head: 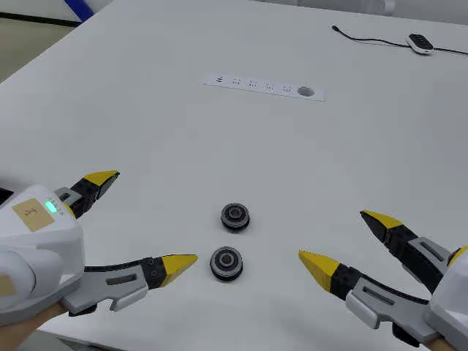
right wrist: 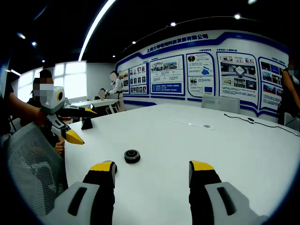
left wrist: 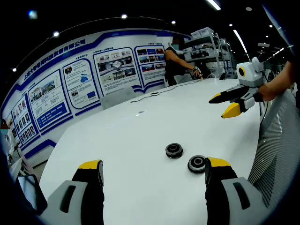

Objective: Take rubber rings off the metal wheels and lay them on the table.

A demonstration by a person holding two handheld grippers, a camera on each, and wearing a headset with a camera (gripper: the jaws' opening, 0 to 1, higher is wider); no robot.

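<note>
Two small metal wheels with black rubber rings lie flat on the white table (head: 146, 110), a far wheel (head: 235, 216) and a near wheel (head: 227, 262). My left gripper (head: 146, 219) is open to their left, its lower yellow tip close to the near wheel. My right gripper (head: 342, 238) is open to their right, a short way off. The left gripper view has the far wheel (left wrist: 174, 150) and the near wheel (left wrist: 197, 164) ahead of my open left gripper (left wrist: 154, 165), the near one by its right jaw. A wheel (right wrist: 132, 156) lies ahead of my open right gripper (right wrist: 152, 165).
A flush white socket strip (head: 263, 85) sits in the table's middle. A black device (head: 419, 43) with a cable lies at the far right. A mesh chair back (left wrist: 276, 140) stands at the table's near edge. People stand in the background by a wall of posters.
</note>
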